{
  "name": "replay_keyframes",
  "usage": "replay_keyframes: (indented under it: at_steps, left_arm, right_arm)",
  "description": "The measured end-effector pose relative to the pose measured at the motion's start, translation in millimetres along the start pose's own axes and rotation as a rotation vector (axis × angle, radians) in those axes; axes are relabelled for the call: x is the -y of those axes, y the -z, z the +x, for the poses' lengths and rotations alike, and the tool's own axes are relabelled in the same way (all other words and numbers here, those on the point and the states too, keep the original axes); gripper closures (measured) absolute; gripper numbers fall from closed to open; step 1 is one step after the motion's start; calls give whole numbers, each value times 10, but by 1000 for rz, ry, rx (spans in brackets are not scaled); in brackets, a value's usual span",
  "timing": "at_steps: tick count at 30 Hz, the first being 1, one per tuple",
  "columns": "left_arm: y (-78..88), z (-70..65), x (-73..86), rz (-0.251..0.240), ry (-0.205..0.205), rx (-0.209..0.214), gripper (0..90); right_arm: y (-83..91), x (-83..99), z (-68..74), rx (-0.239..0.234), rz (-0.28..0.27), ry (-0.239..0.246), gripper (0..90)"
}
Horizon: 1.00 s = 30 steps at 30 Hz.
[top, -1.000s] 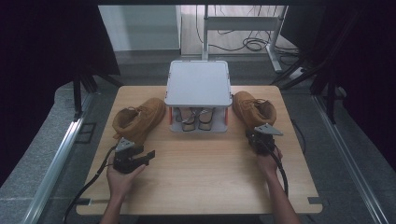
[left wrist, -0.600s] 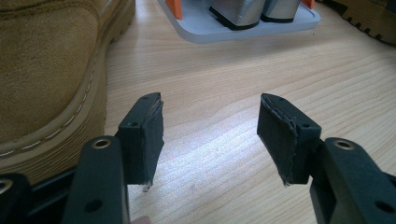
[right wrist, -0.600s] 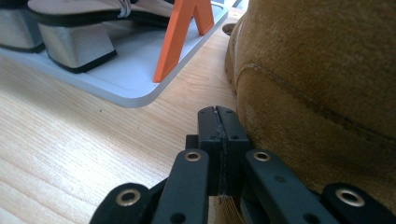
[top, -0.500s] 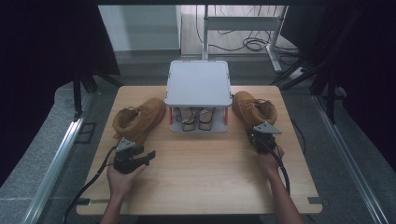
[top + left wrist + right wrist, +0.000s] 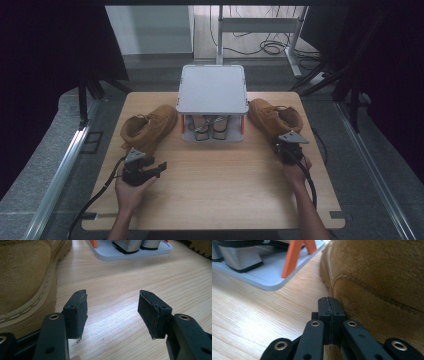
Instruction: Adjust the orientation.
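1. Left gripper (image 5: 112,315): jaws spread, empty, just right of left boot (image 5: 147,129).
2. Right gripper (image 5: 329,315): jaws pressed together against right boot (image 5: 272,116) (risk: shoving it into the rack (image 5: 212,90)).
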State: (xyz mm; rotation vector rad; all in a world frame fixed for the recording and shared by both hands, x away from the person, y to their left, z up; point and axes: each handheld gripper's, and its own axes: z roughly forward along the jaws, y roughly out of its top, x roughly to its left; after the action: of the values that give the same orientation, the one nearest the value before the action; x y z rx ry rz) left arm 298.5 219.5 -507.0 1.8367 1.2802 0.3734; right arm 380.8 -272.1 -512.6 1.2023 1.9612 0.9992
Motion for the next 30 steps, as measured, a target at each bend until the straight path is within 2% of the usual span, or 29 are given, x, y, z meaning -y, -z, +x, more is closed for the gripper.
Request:
replay_keyframes:
  at_steps: [6, 9, 15, 19, 22, 28, 30]
  left_arm:
    - [-1, 12, -2, 0, -1, -3, 410]
    - [2, 26, 3, -1, 7, -6, 410]
    - [16, 59, 9, -10, 20, -6, 411]
    - [33, 59, 3, -15, 22, -3, 412]
    - [54, 62, -8, -19, 23, -2, 413]
    - [129, 52, -71, -29, 3, -4, 418]
    - [183, 43, -114, -45, 5, 8, 420]
  right_arm:
    - [50, 40, -137, 25, 10, -22, 894]
    - [62, 52, -180, 21, 4, -30, 894]
    - [64, 54, -169, 21, 9, -23, 894]
    - [120, 16, -130, -14, -29, -30, 893]
    - [200, -51, -87, -37, -62, -15, 891]
    - [338, -156, -57, -81, -90, -15, 876]
    - [385, -190, -68, -90, -98, -15, 857]
